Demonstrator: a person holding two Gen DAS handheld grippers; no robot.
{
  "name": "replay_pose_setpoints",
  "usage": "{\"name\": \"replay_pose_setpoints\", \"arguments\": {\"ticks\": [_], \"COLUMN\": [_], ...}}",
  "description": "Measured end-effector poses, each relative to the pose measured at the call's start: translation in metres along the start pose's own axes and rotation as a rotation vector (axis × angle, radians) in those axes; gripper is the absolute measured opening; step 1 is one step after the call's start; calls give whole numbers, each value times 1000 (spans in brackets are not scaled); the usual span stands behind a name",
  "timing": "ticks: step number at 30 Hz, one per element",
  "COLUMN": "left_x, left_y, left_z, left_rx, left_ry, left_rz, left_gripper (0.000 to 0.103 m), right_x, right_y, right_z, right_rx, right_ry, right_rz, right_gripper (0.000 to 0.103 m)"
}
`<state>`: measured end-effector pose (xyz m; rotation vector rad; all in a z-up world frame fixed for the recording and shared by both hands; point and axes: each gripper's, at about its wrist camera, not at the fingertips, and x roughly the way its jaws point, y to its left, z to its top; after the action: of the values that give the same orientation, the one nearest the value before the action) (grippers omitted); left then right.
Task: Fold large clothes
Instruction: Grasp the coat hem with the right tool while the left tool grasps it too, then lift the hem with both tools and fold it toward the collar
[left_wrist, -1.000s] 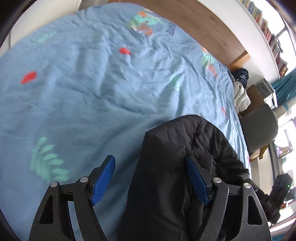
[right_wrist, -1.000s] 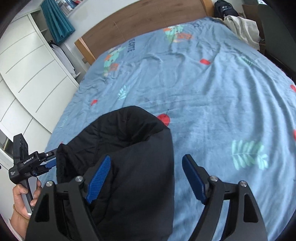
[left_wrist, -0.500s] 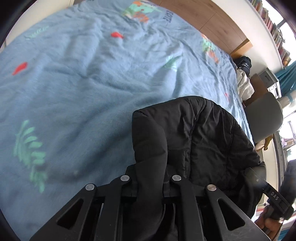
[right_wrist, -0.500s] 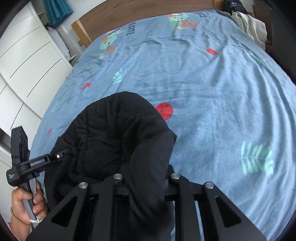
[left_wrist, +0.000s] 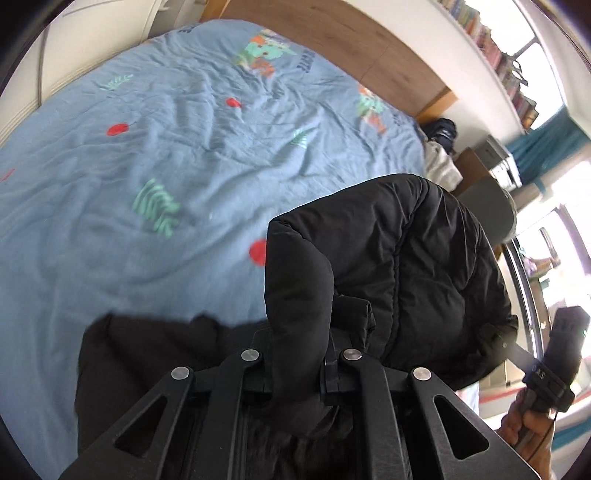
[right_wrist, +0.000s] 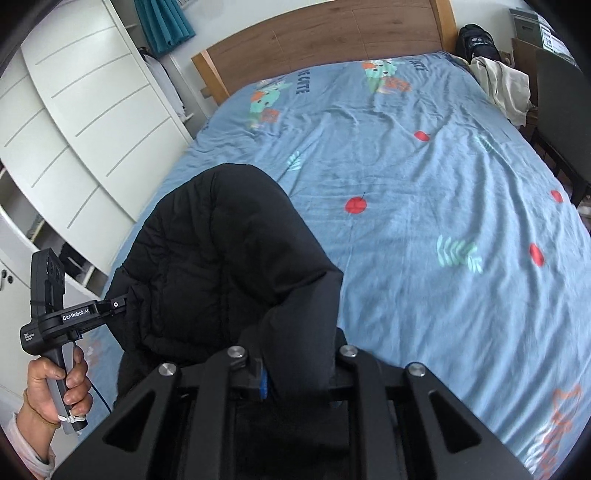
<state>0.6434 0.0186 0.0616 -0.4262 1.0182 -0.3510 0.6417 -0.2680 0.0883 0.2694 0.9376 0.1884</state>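
A black puffer jacket (left_wrist: 406, 258) hangs bunched above the blue patterned bed sheet (left_wrist: 147, 155). My left gripper (left_wrist: 300, 363) is shut on a thick fold of it, and the fabric hides the pads. In the right wrist view the same jacket (right_wrist: 221, 258) bulges up over my right gripper (right_wrist: 295, 369), which is shut on another fold. A sliver of blue pad (right_wrist: 263, 384) shows beside the cloth. Each view catches the other gripper at the jacket's far side: the right one (left_wrist: 517, 354) and the left one (right_wrist: 123, 303), each held by a hand.
A wooden headboard (right_wrist: 332, 40) ends the bed. White wardrobe doors (right_wrist: 81, 122) stand along the left side. On the far side of the bed are a dark chair (right_wrist: 557, 122), a black bag (right_wrist: 476, 40) and a pale garment (right_wrist: 506, 88). The blue sheet (right_wrist: 443, 221) spreads wide to the right.
Both grippers went from open around the jacket's edge to shut on it. They then rose with it, so the jacket is now lifted off the sheet and more of the bed shows.
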Motion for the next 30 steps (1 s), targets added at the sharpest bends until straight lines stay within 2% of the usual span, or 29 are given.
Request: {"name": "replay_pose_setpoints", "arguments": {"ticks": [5, 8, 10, 13, 17, 22, 28, 30], "left_x": [-12, -7, -4, -9, -16, -20, -29, -32], "left_y": [11, 18, 27, 33, 31, 31, 35, 38], "left_z": [-62, -89, -106, -123, -137, -157, -174, -181], "left_rx": [47, 80, 81, 79, 135, 192, 216, 206], "left_ry": [6, -5, -13, -35, -52, -52, -50, -40], "left_rz": [-10, -5, -12, -25, -9, 24, 50, 52], "left_gripper": [14, 16, 20, 22, 22, 22, 22, 22], "right_x": [-20, -16, -11, -11, -18, -17, -24, -29], "right_y": [5, 1, -3, -8, -4, -2, -4, -4], "right_z": [-64, -96, -115, -136, -148, -165, -183, -191], "right_rx": [-2, -2, -1, 6, -34, -75, -92, -98], "right_ry": [-17, -34, -44, -68, -92, -84, -82, -81], "right_rz": [27, 42, 48, 62, 67, 58, 57, 45], "right_gripper": [16, 17, 21, 24, 25, 26, 27, 31]}}
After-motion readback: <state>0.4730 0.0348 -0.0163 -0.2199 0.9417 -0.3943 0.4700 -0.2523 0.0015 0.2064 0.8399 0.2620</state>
